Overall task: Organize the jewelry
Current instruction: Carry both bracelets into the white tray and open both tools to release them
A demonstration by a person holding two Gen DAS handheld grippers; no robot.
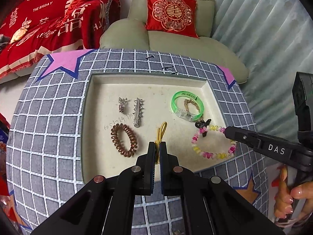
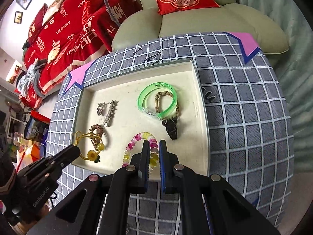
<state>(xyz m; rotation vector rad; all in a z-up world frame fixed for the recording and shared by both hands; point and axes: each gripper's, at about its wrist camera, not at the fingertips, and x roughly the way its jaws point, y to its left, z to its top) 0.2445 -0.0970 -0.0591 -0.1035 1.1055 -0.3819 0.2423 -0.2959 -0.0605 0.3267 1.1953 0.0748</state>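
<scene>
Best lowered slowly: left hand-held gripper (image 1: 158,146) pinched tight on yellow elastic tie (image 2: 92,148) at lower centre of tray (image 1: 148,80), right hand-held gripper (image 2: 154,146) clamped on beaded bracelet (image 1: 213,143) at lower right, kept apart.

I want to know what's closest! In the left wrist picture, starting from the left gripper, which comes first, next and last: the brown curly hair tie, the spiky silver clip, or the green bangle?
From the left gripper:
1. Brown curly hair tie, just left of the fingertips.
2. Spiky silver clip, farther up, left of centre.
3. Green bangle, far right part of the tray.
</scene>
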